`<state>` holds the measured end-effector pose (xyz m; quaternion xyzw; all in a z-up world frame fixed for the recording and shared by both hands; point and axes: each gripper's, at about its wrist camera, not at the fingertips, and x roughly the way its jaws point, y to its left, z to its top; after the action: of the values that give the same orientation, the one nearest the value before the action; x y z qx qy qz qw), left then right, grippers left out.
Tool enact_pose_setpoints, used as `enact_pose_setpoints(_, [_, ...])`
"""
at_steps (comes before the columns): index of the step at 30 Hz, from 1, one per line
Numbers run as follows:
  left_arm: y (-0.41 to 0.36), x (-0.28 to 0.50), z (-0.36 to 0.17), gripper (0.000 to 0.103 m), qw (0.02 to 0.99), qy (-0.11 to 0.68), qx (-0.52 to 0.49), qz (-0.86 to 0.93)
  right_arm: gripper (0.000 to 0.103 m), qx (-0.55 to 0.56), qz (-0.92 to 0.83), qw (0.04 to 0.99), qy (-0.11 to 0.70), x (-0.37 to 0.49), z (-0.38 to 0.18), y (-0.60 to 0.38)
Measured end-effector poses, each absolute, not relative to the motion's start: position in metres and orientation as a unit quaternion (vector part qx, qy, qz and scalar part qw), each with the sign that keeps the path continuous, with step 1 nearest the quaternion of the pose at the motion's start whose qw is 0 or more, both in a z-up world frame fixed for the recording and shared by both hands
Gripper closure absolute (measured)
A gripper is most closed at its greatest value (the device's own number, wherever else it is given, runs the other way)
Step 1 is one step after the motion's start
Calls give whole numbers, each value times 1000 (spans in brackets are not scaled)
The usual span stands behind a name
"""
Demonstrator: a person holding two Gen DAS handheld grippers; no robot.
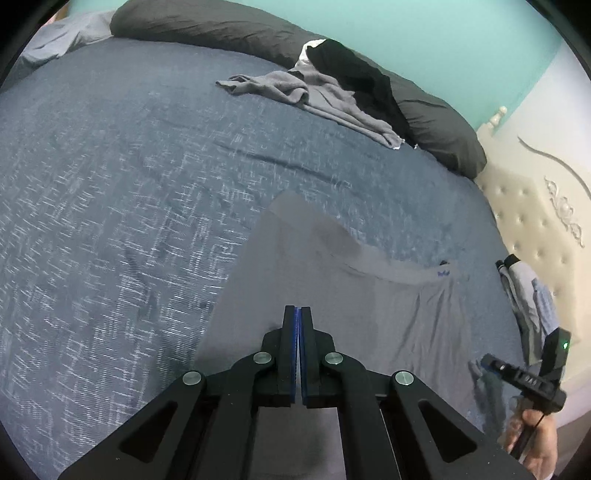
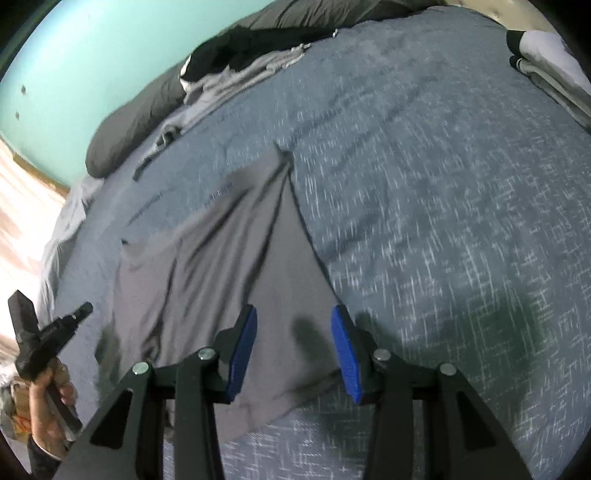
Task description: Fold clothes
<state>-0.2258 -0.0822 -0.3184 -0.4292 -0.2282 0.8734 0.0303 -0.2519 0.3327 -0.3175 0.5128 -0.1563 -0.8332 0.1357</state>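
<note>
A grey garment [image 1: 332, 295] lies spread on the blue bedspread [image 1: 110, 221], with one fold across its upper part. My left gripper [image 1: 299, 314] hovers over it, pads pressed together, and no cloth shows between them. In the right wrist view the same garment [image 2: 221, 277] runs away from me, its near hem lying between the spread blue pads of my open right gripper [image 2: 293, 321]. The left gripper [image 2: 86, 307] shows there, held in a hand beside the garment's left edge. The right gripper [image 1: 491, 363] appears low on the right of the left wrist view.
A loose pile of grey and black clothes [image 1: 325, 92] lies against a long dark pillow [image 1: 221, 26] at the far side. A small stack of folded clothes [image 2: 546, 62] sits near the bed's edge by the cream headboard [image 1: 535, 206]. A teal wall rises behind the bed.
</note>
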Motion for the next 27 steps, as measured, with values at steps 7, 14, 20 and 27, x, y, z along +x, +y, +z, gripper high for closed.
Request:
enact_pose_setpoints(7, [-79,-224,-317,103,27,-226,-423,877,61,526,-829,130,-136,-245,-339,323])
enact_pose_setpoints(14, [-70,-224,-316,103,33,-219,-421,880,65,521,-834,125,-129,-241,-340,332])
enact_pose_setpoints(20, [-68,-226,-317,103,34,-221,-421,879,96,517,-842,125,-87,-246,-342,319])
enact_pose_setpoints(27, [-67,-227,-320,103,33,-224,-424,877,101,494,-855,122,-104,-244,-332,324])
